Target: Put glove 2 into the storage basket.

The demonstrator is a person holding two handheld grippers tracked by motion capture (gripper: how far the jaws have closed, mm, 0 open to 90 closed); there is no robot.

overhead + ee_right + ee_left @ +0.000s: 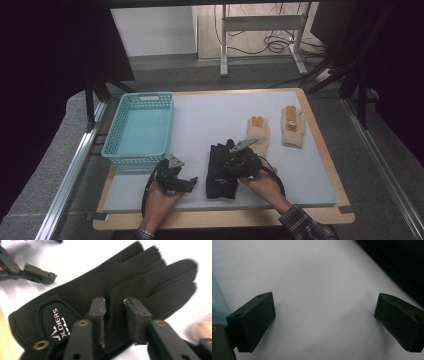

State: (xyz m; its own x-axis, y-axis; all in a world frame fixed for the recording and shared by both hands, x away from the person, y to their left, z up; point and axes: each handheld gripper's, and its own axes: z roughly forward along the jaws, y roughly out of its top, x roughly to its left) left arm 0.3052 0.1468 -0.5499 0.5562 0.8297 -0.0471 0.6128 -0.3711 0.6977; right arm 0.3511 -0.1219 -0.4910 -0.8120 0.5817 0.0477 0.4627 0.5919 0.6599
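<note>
While the right hand-held gripper sits low over the black glove, its jaws stand a narrow gap apart, with the glove's palm showing between them; whether the pads press on the fabric cannot be told. The black glove lies flat near the front of the grey surface, fingers pointing away from the person, with white lettering on its wrist patch. In the high view the right hand-held gripper covers the glove's right half. The left hand-held gripper lies just left of the black glove, close to the front edge, and in its own view its jaws stand wide apart over bare surface, holding nothing. A turquoise basket stands at the left of the surface. Two cream gloves lie side by side at the right, well apart from the basket.
</note>
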